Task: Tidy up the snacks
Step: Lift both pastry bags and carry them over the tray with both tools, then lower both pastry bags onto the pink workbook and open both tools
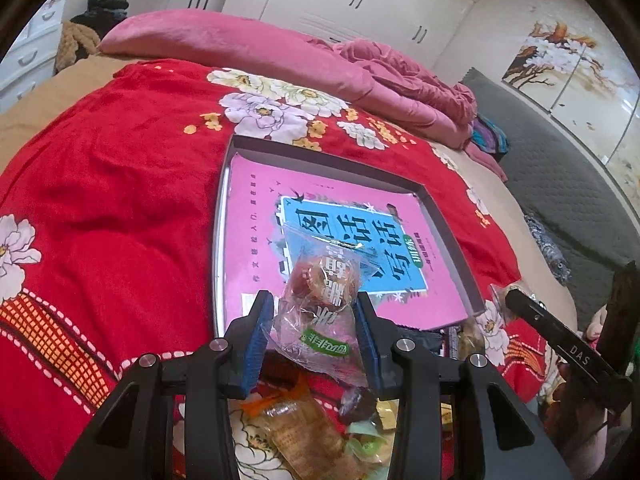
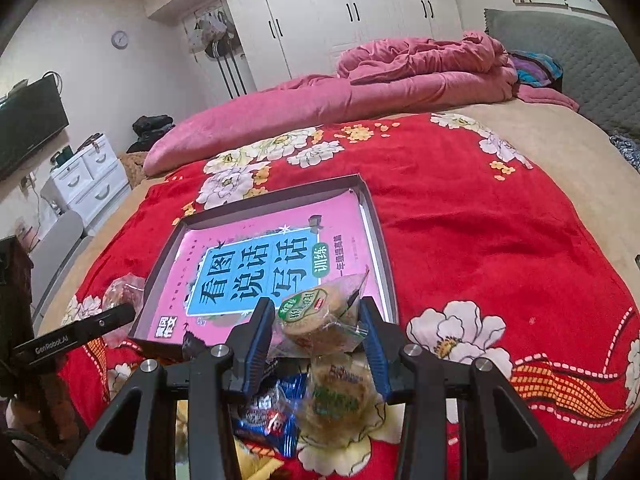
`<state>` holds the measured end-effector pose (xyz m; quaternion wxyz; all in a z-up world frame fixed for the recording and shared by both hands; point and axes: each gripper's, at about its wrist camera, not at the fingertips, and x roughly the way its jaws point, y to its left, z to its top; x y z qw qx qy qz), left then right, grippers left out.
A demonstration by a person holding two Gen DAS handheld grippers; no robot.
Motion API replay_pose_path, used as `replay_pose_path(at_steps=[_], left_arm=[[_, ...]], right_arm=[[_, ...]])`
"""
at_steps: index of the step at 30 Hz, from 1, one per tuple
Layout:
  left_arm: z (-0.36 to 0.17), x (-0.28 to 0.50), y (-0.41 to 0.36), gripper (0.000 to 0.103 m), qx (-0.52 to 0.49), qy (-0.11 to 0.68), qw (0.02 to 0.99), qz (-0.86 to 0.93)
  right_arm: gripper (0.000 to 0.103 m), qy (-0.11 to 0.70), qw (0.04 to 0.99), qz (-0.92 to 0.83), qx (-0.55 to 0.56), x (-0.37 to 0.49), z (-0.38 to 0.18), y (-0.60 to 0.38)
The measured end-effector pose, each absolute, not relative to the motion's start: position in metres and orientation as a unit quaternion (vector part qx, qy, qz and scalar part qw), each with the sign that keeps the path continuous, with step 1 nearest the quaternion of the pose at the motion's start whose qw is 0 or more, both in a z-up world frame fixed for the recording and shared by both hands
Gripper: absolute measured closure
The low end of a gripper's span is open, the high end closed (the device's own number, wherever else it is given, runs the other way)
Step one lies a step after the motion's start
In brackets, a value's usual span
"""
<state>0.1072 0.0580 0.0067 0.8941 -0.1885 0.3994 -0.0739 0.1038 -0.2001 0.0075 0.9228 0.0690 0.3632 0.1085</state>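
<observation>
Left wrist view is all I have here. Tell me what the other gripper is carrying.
Observer: The right gripper is shut on a round pastry in clear wrap, with a green label.
Operator: Say where it is relative to the tray.
Observer: It hangs over the near right corner of the tray, which holds only a pink book.
Operator: Report what lies under it.
Observer: A second wrapped pastry and a blue packet lie on the red bedspread, short of the tray.
Operator: Give me the room's left side.
Observer: A dark television hangs on the wall beside a white drawer unit.
</observation>
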Motion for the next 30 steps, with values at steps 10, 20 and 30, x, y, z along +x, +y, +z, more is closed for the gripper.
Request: replay_pose_path(at_steps=[10, 20, 30], left_arm=[[-0.001, 0.124, 0.055, 0.061, -0.177, 0.400, 0.897, -0.069], [-0.012, 0.137, 0.053, 0.061, -0.174, 0.405, 0.895, -0.070], [-0.019, 0.145, 0.053, 0.061, -0.170, 0.409, 0.894, -0.066]], right_arm=[[0.059, 0.377, 0.918, 0.097, 0.076, 0.124, -0.006, -0.199], [0.059, 0.395, 0.911, 0.088, 0.081, 0.138, -0.019, -0.196], [0.059, 0.413, 0.903, 0.085, 0.077, 0.150, -0.032, -0.189]])
